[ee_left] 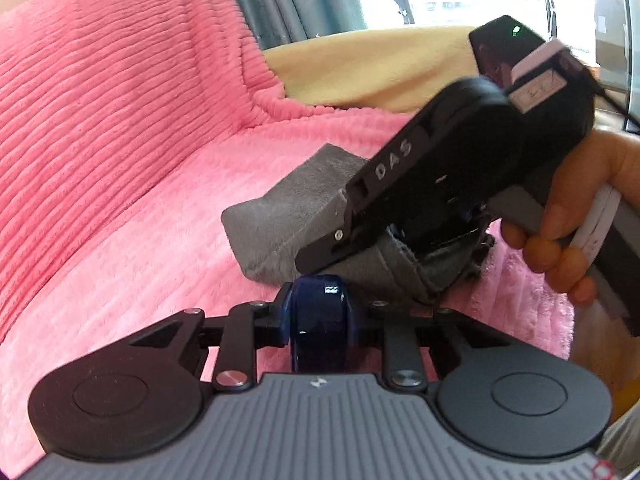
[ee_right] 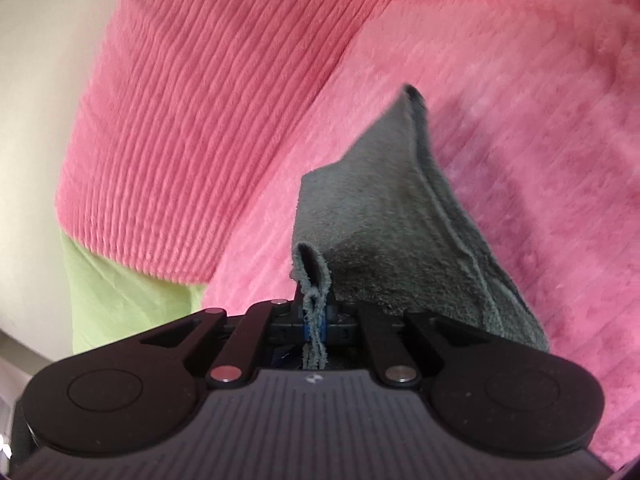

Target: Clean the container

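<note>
Your left gripper (ee_left: 318,316) has its jaws clamped on the blue container (ee_left: 319,322), held low over the pink cover (ee_left: 120,184). Just beyond it, your right gripper (ee_right: 314,322) is pinched nearly closed on a grey cloth (ee_right: 384,236), which trails onto the cover. Your hand (ee_left: 568,232) grips the right handle.

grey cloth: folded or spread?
Folded. The cloth shows doubled layers and stacked hems pinched in the right gripper.

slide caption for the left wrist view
Left gripper holds a blue container while the right gripper brings a grey cloth over pink bedding.
</note>
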Tool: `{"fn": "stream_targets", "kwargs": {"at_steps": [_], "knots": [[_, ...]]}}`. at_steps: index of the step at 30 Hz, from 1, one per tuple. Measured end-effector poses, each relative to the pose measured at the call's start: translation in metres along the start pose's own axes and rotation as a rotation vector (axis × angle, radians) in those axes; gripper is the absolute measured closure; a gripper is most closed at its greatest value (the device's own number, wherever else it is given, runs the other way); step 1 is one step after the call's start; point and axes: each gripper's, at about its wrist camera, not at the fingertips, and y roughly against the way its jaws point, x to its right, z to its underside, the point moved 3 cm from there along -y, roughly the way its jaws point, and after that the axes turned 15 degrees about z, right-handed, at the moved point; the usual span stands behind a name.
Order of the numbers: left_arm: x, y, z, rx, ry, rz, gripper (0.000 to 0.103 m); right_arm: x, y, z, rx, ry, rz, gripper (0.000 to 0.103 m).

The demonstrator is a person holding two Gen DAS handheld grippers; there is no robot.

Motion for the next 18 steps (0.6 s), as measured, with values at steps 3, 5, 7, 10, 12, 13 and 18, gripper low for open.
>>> {"fn": "stream_targets", "kwargs": {"at_steps": [3, 5, 7, 10, 12, 13, 18], "knots": [[0.002, -0.003, -0.007, 0.056, -0.017, -0.008, 0.073, 0.006, 0.017, -0.01, 0.096, -0.049, -0.034, 0.099], [-0.001, -0.006, -0.012, 0.135, -0.023, -0.013, 0.073, 0.008, 0.028, -0.015, 0.143, -0.069, -0.07, 0.099], [-0.003, -0.01, -0.013, 0.179, -0.01, -0.003, 0.073, 0.008, 0.033, -0.016, 0.14, -0.061, -0.105, 0.099], [-0.008, -0.018, -0.008, 0.196, 0.025, 0.023, 0.073, 0.002, 0.022, -0.009, 0.042, -0.023, -0.106, 0.098], [-0.008, -0.019, 0.002, 0.128, 0.027, 0.013, 0.073, -0.004, 0.012, -0.003, -0.028, 0.012, -0.119, 0.098], [-0.007, -0.018, 0.007, 0.094, 0.022, 0.005, 0.073, -0.008, 0.008, 0.0, -0.062, 0.027, -0.139, 0.098], [-0.006, -0.007, 0.027, -0.043, 0.037, -0.02, 0.074, -0.016, -0.002, 0.01, -0.138, 0.068, -0.149, 0.101]]}}
